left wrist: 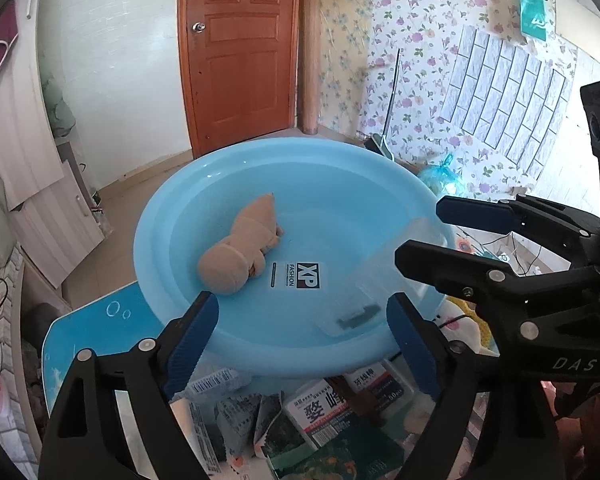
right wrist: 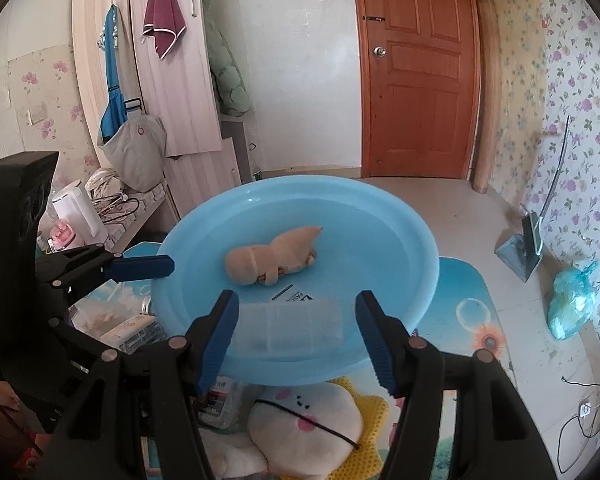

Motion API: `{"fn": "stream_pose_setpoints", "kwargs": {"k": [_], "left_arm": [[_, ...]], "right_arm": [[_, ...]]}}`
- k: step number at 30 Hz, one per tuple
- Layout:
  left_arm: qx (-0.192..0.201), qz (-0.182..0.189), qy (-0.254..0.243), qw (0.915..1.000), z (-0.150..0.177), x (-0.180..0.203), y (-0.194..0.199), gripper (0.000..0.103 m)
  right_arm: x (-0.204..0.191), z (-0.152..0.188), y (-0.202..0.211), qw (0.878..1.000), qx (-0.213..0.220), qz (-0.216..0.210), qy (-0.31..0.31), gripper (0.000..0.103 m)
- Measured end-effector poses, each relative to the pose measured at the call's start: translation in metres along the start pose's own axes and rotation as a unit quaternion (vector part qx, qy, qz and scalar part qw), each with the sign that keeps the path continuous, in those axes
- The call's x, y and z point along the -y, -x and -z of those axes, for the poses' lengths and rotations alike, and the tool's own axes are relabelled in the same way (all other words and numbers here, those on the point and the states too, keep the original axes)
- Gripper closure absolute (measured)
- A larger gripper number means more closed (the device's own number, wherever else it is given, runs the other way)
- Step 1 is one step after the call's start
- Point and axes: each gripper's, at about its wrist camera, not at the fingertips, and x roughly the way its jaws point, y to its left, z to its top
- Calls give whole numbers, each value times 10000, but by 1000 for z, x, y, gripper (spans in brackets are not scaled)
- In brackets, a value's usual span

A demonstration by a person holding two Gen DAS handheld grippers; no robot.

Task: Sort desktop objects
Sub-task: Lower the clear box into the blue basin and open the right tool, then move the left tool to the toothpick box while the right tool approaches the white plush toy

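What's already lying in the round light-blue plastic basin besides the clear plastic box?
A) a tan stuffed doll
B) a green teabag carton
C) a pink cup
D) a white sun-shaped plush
A: a tan stuffed doll lies on its side near the middle of the round light-blue plastic basin, next to the clear plastic box; the white sun-shaped plush sits outside the basin, below its near rim.
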Motion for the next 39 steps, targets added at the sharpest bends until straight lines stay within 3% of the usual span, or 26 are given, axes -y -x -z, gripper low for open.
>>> {"fn": "stream_pose_setpoints", "kwargs": {"k": [10, 23, 28, 35, 38, 39], "left_arm": [[-41, -19, 261, 9996, 16, -2, 21, 12], [-68, -265, 611, 9978, 44, -8, 53, 7], [65, -413, 649, 9970, 49, -6, 66, 0], [229, -851, 443, 9951, 55, 3, 82, 0], [435, -644, 551, 9954, 58, 3, 93, 0], [615, -734, 476, 9943, 59, 6, 98, 0]], "right_arm": [[-3, 12, 21, 10000, 38, 62, 20, 43], [-10, 39, 33, 9996, -244, 74, -101, 43], [-15, 46, 38, 9996, -250, 21, -85, 43], [-26, 52, 47, 9998, -166, 124, 70, 43], [-26, 53, 51, 9998, -118, 158, 92, 42], [-26, 53, 52, 9997, -112, 176, 91, 41]]}}
